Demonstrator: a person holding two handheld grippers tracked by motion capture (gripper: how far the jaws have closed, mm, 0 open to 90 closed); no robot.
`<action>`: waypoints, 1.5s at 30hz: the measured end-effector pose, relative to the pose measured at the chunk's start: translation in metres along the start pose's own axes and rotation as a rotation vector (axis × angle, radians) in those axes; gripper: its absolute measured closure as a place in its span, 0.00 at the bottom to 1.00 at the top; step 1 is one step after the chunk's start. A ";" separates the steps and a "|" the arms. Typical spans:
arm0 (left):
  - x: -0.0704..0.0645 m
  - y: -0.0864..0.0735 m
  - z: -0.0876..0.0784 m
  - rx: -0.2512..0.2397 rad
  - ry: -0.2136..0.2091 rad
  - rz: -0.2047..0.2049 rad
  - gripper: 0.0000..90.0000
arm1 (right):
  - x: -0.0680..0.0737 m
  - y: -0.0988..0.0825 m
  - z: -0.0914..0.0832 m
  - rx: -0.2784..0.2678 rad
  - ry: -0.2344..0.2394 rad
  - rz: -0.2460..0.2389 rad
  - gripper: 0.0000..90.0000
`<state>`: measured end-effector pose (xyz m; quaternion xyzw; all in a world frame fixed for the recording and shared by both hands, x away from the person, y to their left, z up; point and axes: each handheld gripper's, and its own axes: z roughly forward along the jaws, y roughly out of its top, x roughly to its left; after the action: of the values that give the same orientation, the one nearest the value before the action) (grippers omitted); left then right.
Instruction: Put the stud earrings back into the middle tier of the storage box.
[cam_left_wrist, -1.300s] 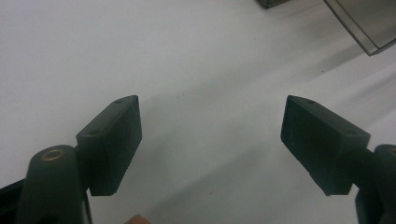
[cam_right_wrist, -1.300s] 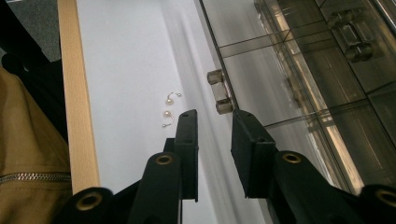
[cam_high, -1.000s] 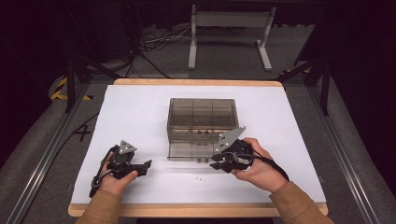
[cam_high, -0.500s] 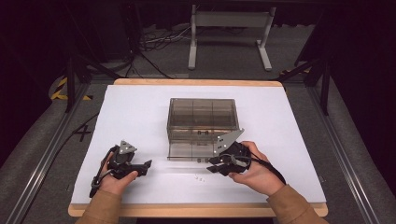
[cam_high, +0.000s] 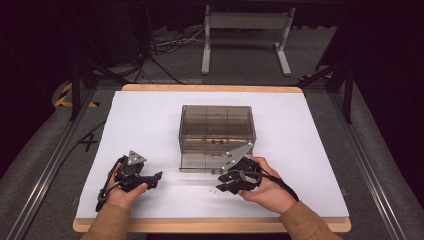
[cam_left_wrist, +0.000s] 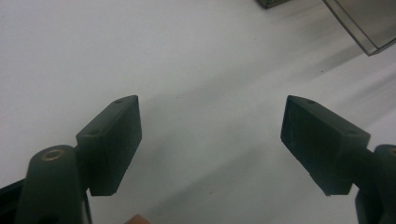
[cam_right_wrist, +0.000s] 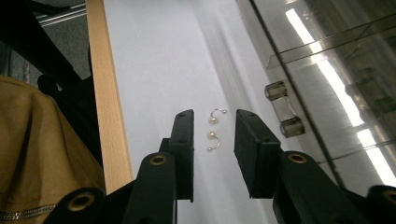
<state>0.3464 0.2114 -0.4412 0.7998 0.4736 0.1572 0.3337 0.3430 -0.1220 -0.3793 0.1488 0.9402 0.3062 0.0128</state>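
Two pearl earrings (cam_right_wrist: 213, 134) lie on the white desk (cam_high: 150, 125), just in front of the smoky acrylic drawer box (cam_high: 217, 122), near its open bottom drawer (cam_high: 202, 161). Right tongs (cam_right_wrist: 213, 135) low over them, jaws part-spread & just been opening; earrings sit between the jaws, pads not touching, nothing pinched. Left tongs (cam_left_wrist: 210, 140) well left of the box, jaws spread wide w/ bare desk between.

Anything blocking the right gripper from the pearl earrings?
Nothing visible. Both pearl earrings lie on the bare white table, seen in the gap between the right gripper's parted jaws, which have just been opening. The clear drawer box stands off to one side.
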 end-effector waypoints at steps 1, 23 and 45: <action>0.000 0.000 0.000 -0.001 -0.001 0.001 0.24 | 0.001 -0.001 0.004 0.007 0.002 -0.001 0.76; 0.000 0.000 0.000 -0.001 -0.002 0.002 0.24 | -0.001 -0.004 0.038 0.064 -0.003 -0.008 0.75; 0.000 0.000 0.001 -0.001 -0.002 0.003 0.23 | -0.003 -0.007 0.053 0.090 -0.044 -0.038 0.83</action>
<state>0.3465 0.2108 -0.4416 0.8005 0.4719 0.1571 0.3344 0.3499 -0.0978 -0.4264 0.1379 0.9551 0.2602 0.0327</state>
